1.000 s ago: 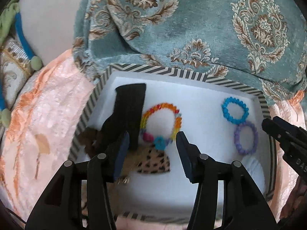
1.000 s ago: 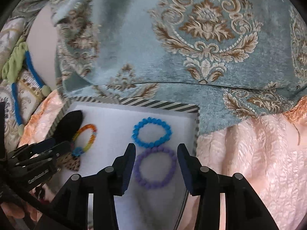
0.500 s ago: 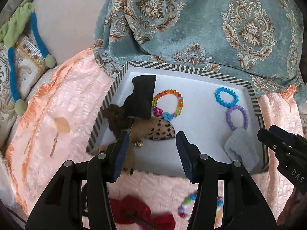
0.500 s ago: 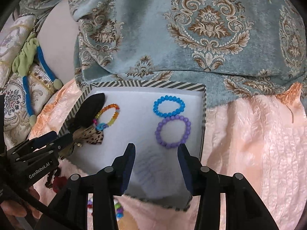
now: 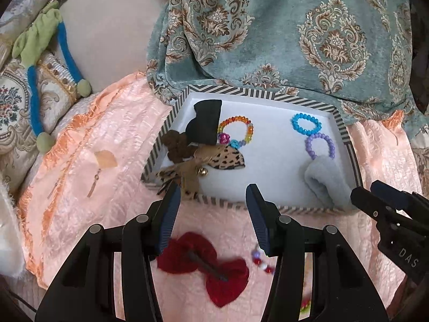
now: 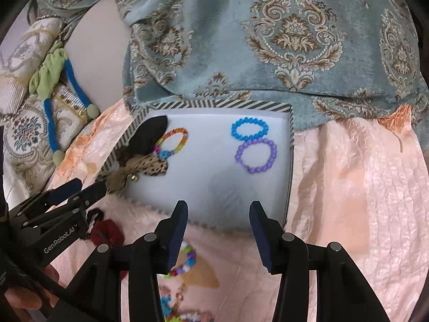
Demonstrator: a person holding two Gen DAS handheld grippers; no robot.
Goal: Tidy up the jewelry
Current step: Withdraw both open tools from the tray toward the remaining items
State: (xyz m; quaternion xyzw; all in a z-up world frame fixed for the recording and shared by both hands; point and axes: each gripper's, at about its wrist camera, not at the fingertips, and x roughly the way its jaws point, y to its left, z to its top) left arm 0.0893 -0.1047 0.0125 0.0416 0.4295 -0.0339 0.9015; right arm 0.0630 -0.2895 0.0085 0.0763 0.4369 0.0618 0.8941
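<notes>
A striped-rim white tray [image 5: 268, 97] [image 6: 219, 104] lies on the peach bedspread. It holds a blue bead bracelet [image 5: 306, 123] [image 6: 249, 128], a purple one [image 5: 319, 145] [image 6: 256, 155], a rainbow one [image 5: 236, 131] [image 6: 171, 142], a black bow [image 5: 205, 126], a leopard bow [image 5: 228, 158] and a pale fuzzy piece [image 5: 324, 182]. My left gripper [image 5: 211, 214] is open and empty above a red bow [image 5: 203, 265]. My right gripper [image 6: 217, 230] is open and empty at the tray's near edge, above a multicoloured bracelet [image 6: 185, 260].
A teal patterned cushion [image 5: 295, 35] lies behind the tray. A green and blue cord [image 5: 40, 61] and embroidered pillows lie at the left. A gold earring [image 5: 93, 182] lies on the bedspread left of the tray. More beads [image 5: 261, 261] lie by the red bow.
Both grippers have drawn back from over the tray toward me. The red bow and loose bracelets in front of the tray have come into view. Nothing was picked up.
</notes>
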